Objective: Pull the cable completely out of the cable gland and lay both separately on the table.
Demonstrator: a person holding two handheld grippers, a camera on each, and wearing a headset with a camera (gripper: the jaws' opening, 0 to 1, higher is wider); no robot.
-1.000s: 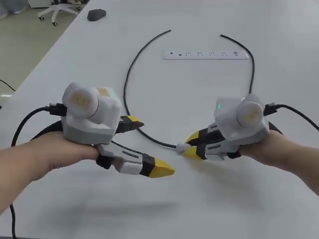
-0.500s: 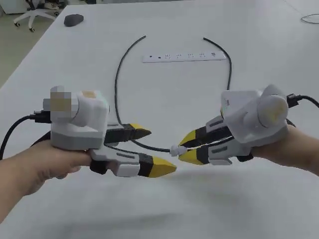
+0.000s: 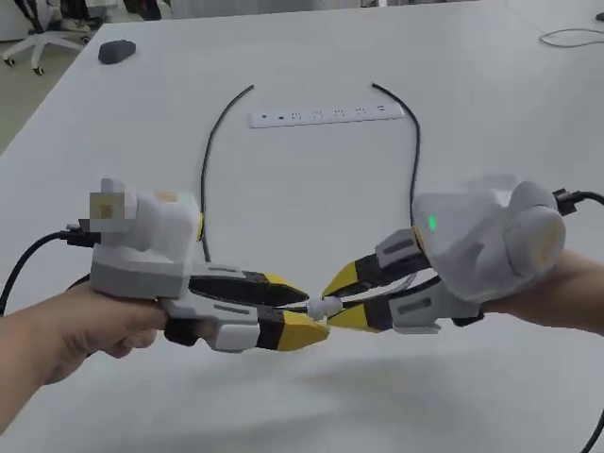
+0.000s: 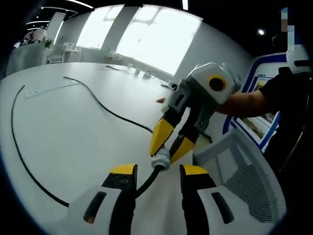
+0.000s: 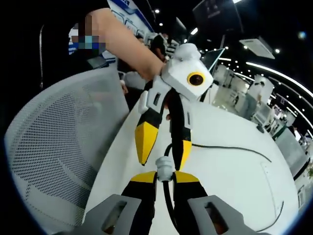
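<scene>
The white cable gland is held above the table with my right gripper shut on it; in the right gripper view the gland sits between the yellow tips. A black cable runs through the gland, and both of its ends arc away over the white table. My left gripper faces the right one tip to tip. Its jaws stand open on either side of the cable, just short of the gland.
A white power strip lies between the cable's two far ends. A dark mouse sits at the table's far left, an office chair beyond it. A thin cable lies at the far right. A mesh chair back is close behind.
My left gripper has moved right to the gland and its jaws have narrowed around the cable. The right gripper still holds the gland, a little higher. The head camera has shifted.
</scene>
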